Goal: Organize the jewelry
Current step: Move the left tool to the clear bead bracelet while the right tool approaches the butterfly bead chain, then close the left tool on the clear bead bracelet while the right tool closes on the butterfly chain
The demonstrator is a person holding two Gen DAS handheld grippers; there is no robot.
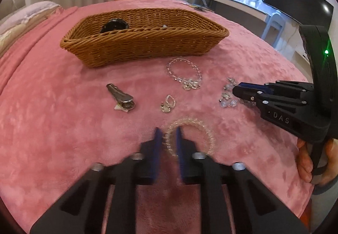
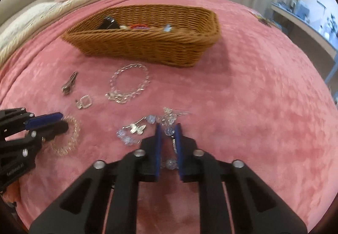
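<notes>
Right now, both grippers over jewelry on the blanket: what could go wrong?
1. The left gripper straddles only the edge of the clear coil bracelet; it may slip out on lifting.
2. The right gripper sits in the tangled blue bead bracelet; the butterfly charm could snag the plush blanket.

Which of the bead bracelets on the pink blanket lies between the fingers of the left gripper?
The clear spiral bracelet, nearest the camera: the left gripper straddles its rim. The larger clear bracelet lies near the basket, and the blue-beaded one is at the right gripper.
</notes>
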